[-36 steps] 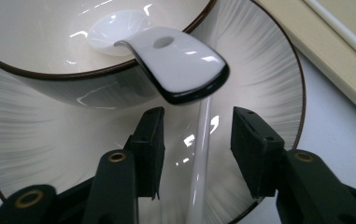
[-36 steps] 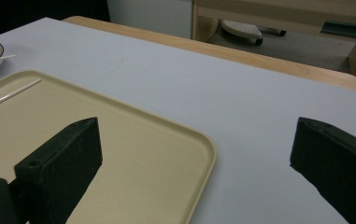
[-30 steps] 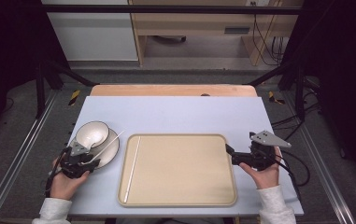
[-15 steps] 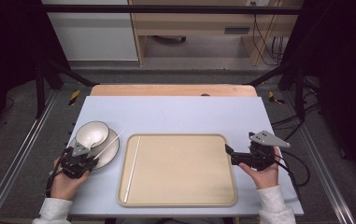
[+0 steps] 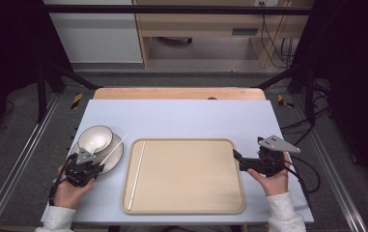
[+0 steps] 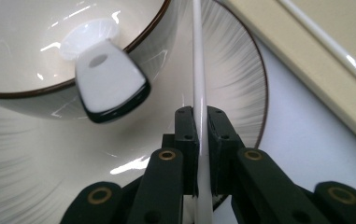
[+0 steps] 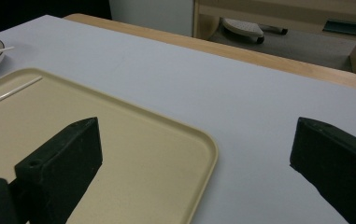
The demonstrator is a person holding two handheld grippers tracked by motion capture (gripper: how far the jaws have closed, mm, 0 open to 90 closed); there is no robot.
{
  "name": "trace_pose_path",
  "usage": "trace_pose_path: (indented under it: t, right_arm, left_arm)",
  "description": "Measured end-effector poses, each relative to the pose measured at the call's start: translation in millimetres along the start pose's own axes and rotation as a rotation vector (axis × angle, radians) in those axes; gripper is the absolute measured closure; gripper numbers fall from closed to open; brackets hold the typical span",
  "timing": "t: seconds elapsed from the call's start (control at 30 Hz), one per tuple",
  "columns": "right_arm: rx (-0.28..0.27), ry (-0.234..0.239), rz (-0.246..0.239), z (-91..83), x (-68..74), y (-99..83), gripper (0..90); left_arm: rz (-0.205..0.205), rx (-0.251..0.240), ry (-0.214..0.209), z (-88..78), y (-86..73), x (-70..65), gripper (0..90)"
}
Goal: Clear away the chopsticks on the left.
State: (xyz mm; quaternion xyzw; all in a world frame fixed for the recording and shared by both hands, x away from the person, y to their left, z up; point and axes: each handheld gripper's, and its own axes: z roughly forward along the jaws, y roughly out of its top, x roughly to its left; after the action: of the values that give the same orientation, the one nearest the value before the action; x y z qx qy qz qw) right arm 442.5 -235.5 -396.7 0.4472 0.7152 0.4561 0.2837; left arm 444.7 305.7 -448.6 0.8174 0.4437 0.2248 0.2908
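A white chopstick (image 6: 199, 70) lies across a striped plate (image 6: 231, 79) beside a cream bowl (image 6: 35, 46) that holds a white spoon (image 6: 108, 84). My left gripper (image 6: 202, 121) is shut on that chopstick; its jaws have just been closing, and the pads now pinch the stick. In the high view the left gripper (image 5: 94, 165) sits at the near rim of the plate (image 5: 116, 157), with the bowl (image 5: 95, 139) behind it. A second chopstick (image 5: 137, 174) lies along the left side of the beige tray (image 5: 191, 179). My right gripper (image 5: 237, 159) stands open at the tray's right edge, with nothing between its jaws.
The tray (image 7: 133, 154) takes up the middle of the pale blue table (image 5: 186, 121). A wooden strip (image 5: 176, 93) runs along the table's far edge. Metal rails (image 5: 17, 159) flank both sides, and cables trail off at the right.
Little differs in the high view. The left gripper stays at the plate's near rim over the chopstick, and the right hand has kept still.
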Motion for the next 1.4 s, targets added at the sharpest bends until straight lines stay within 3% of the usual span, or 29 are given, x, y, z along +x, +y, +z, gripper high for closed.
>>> trace_pose_path:
  t: [0.5, 0.73, 0.93, 1.4]
  right_arm:
    - [-0.006, -0.001, 0.0, -1.9, -0.8, 0.4, 2.8]
    - [-0.007, -0.003, -0.001, -2.4, -1.0, 0.6, 2.8]
    - [-0.01, -0.004, 0.001, -2.8, -1.0, 0.7, 2.7]
    - [-0.008, -0.005, 0.002, -2.5, -0.1, 0.2, 2.7]
  left_arm:
    - [-0.048, -0.136, 0.026, -19.4, 12.6, -34.4, 84.7]
    - [-0.092, -0.176, 0.024, -22.1, 15.4, -50.1, 84.6]
    - [-0.091, -0.202, 0.048, -21.9, 17.4, -68.1, 84.6]
    - [-0.159, -0.269, 0.086, -27.3, 20.0, -97.7, 84.6]
